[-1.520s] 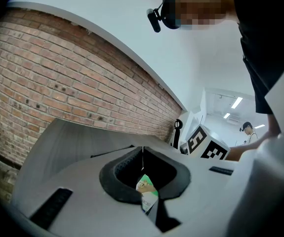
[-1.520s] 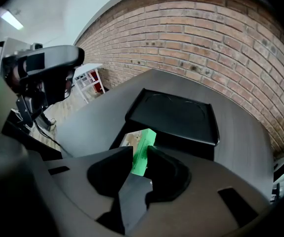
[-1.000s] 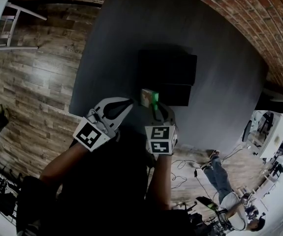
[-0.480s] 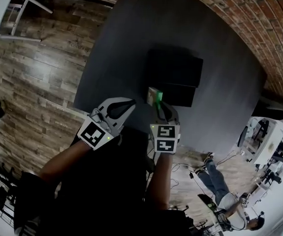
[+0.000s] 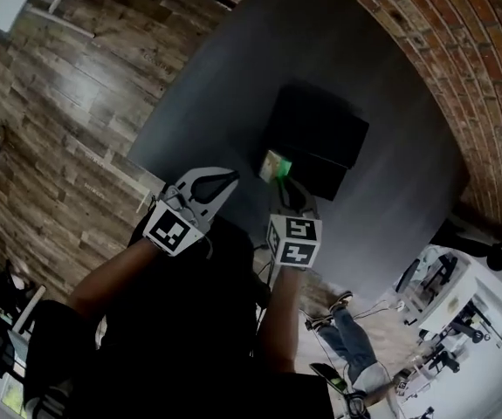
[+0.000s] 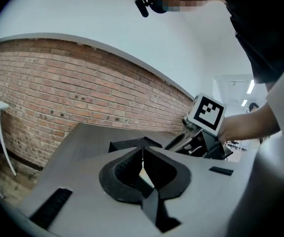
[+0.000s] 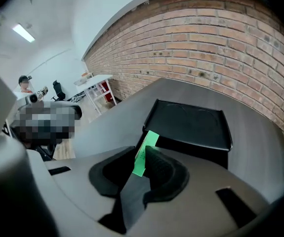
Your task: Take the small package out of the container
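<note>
Right hand-held gripper (image 5: 284,182): it is pinching the small package (image 5: 274,166) between its two pads. Its own view is showing the jaws (image 7: 144,157) closed on the thin green and white package (image 7: 149,141), which is standing on edge with its upper part sticking out past the pad tips.

Position of the package: it is being held at the near corner of the container (image 5: 316,133), over the side facing the person. The head view is showing it lying against that corner's outline. Whether it is touching the rim cannot be told.

Container: a black, low, rectangular box (image 7: 191,125) that is sitting on the desk (image 5: 233,68), toward the edge nearest the person. Its dark inside is showing nothing that can be made out.

Left hand-held gripper (image 5: 226,180): it is hovering over the near edge of the desk, beside the right one and apart from it. Its jaws (image 6: 142,154) are pressed together at the tips, and nothing is between them. Its view is pointing across the grey desk top (image 6: 77,142) toward the brick wall (image 6: 58,88) – the right gripper's marker cube (image 6: 206,112) is showing at that view's right.

Surroundings: the desk is standing on a wooden plank floor (image 5: 50,112). The brick wall is running along the desk's far edge.
</note>
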A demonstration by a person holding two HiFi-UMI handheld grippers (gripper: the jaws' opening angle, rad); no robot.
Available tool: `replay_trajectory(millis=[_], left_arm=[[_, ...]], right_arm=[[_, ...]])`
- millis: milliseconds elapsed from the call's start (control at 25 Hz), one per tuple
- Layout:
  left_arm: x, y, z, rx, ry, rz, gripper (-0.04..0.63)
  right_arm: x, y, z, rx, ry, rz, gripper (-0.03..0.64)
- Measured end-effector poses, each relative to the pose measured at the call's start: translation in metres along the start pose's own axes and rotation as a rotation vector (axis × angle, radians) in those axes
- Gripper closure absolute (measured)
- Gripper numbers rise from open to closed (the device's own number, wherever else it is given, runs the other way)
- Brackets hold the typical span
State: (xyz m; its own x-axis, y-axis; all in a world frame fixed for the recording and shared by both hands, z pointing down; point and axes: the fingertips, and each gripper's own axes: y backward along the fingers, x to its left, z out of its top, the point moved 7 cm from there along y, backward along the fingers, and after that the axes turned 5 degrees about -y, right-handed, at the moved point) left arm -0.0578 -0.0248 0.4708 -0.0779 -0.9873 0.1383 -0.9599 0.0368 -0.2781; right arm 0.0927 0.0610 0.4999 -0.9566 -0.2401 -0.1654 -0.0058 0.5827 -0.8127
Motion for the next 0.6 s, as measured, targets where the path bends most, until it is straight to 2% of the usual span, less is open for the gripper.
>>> replay_trajectory(millis=[120,280,600], left_arm=[[-0.016,0.002,-0.01,0.007,-0.026,0.055,0.56],[-0.032,0.0,-0.022,0.001,-0.016,0.124,0.56],[-0.05,-0.015,-0.044,-0.023,-0.011,0.212,0.56]], right_arm=[[0.001,0.001,-0.002,-0.006,0.015,0.034,0.534],[0.001,0.0,-0.002,-0.006,0.039,0.072,0.537],[-0.004,-0.001,-0.001,-0.004,0.082,0.139,0.537]])
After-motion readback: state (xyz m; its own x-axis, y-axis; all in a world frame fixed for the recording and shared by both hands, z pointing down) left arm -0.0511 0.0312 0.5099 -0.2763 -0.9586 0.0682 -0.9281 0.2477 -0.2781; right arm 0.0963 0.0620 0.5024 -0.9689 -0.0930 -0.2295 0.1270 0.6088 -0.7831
